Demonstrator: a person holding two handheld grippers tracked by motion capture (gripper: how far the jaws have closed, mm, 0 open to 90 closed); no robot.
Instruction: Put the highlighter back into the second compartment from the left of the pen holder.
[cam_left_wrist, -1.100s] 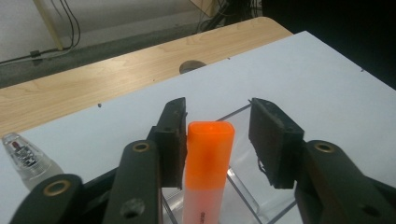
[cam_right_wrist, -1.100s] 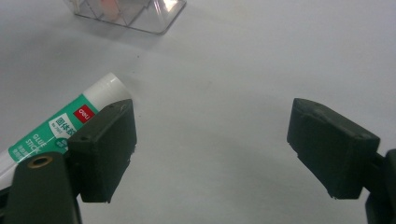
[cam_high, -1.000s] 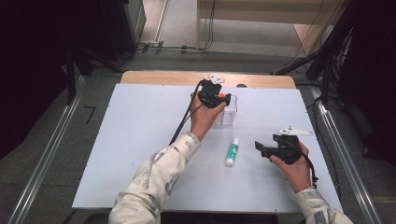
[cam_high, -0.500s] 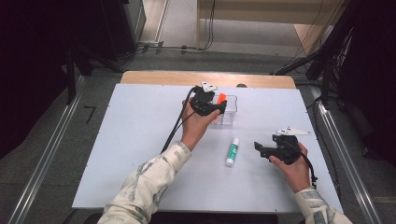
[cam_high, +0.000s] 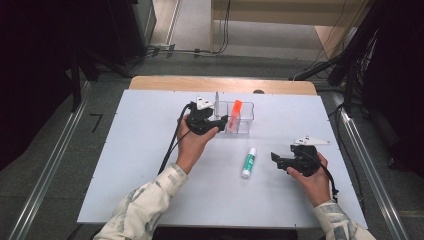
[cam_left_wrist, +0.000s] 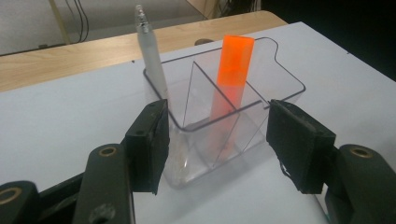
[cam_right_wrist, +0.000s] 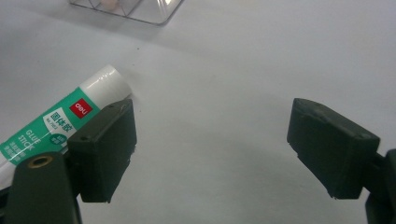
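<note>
- Left tool (cam_high: 220, 121): jaws apart, just been opening, gripping nothing, clear holder (cam_left_wrist: 224, 126) ahead at 12 o'clock.
- Orange marker (cam_left_wrist: 232, 74) and white pen (cam_left_wrist: 152, 60) stand inside.
- Right tool (cam_right_wrist: 210, 149): jaws apart, glue stick (cam_right_wrist: 60, 121) at 10 o'clock.

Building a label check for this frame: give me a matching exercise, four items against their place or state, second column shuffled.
Items:
1. orange marker
2. frosted white pen
3. glue stick
4. left gripper

Place or state:
A. lying flat on the white table
B. open, jaws either side of the clear organizer
C. upright in the organizer's middle compartment
D. upright in the organizer's end compartment

Pairs: 1-C, 2-D, 3-A, 4-B
</note>
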